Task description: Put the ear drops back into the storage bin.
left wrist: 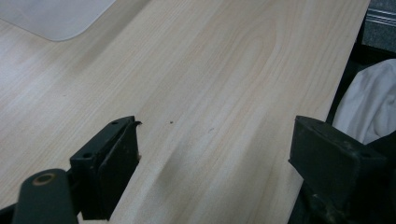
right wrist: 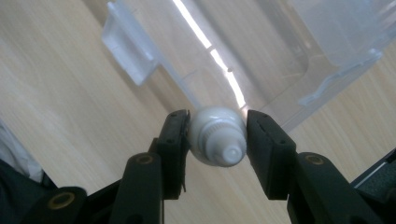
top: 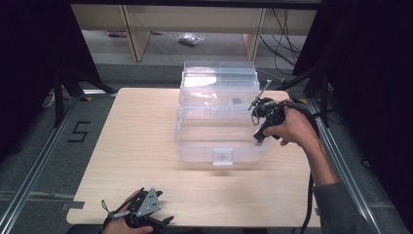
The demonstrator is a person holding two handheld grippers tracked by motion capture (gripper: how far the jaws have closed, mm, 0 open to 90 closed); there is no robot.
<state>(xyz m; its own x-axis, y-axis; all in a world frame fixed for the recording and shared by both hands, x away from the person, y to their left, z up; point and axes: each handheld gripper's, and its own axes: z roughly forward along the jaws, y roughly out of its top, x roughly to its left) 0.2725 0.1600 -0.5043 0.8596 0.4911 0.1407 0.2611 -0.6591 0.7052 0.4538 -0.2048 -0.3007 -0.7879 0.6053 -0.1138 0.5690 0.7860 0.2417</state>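
Right claw point(right wrist: 218, 140): my jaws are pressed against both sides of a small white tube point(right wrist: 218, 142), its ribbed cap pointing back at the camera. I hold it above the clear plastic box point(top: 219, 122), near the box's right-hand edge, with the table point(top: 141, 141) below. In the high view my right hand point(top: 287, 127) sits at the box's right side.

Left claw point(left wrist: 215, 149): jaws spread wide with nothing between them, low over the table at its near edge, well apart from the box.

Risks, as I judge them. The pads meet only the rounded shoulder of the tube, a curved, smooth surface; a slight tilt of my wrist could let it squirt out and fall onto the table or bounce off the box rim. The box walls are transparent and glary, so I could misread where the rim lies and knock the tube against it.

Hard to make out: the tube's body is hidden behind its cap; what the small dark speck point(top: 235, 101) inside the box is cannot be told; the inner dividers are washed out by reflection.
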